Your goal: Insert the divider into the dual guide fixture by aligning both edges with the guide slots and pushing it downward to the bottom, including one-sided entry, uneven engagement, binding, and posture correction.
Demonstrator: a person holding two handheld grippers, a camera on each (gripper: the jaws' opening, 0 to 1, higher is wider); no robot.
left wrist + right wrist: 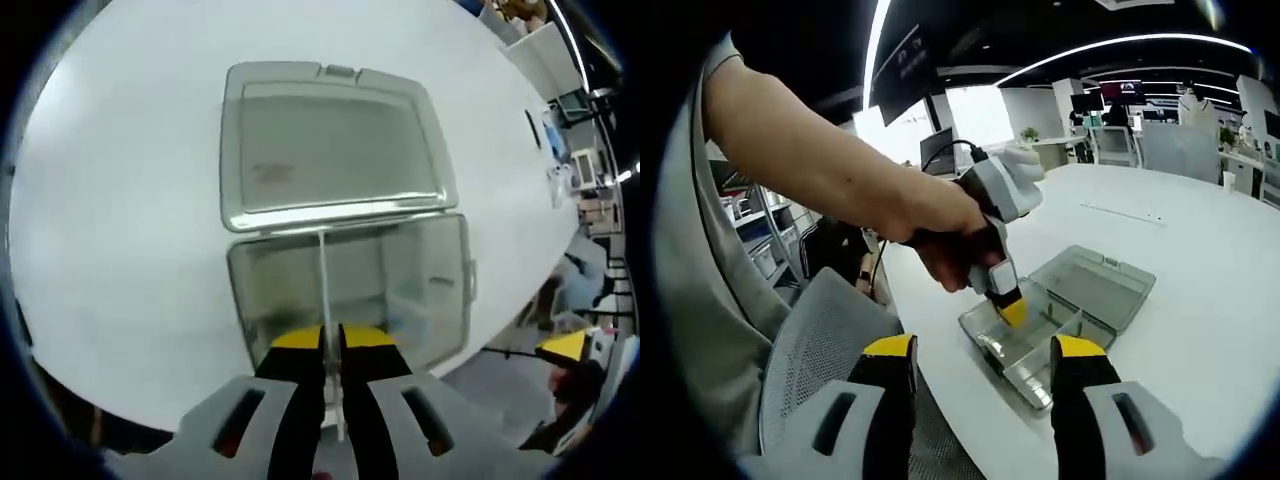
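A clear plastic box (445,290) lies on the white table with its lid (330,140) folded open behind it. A thin translucent divider (323,280) stands on edge across the box's base, reaching the far wall. My left gripper (332,345), yellow-tipped, is shut on the divider's near end. In the right gripper view a person's hand holds the left gripper (1008,305) down into the box (1040,375), with the lid (1100,285) to its right. My right gripper (985,355) is open and holds nothing, short of the table edge.
The white round table (1200,300) spreads wide around the box. A grey mesh chair (820,350) stands at the table's near edge. The person's arm (810,160) crosses the upper left. Desks and monitors stand far behind.
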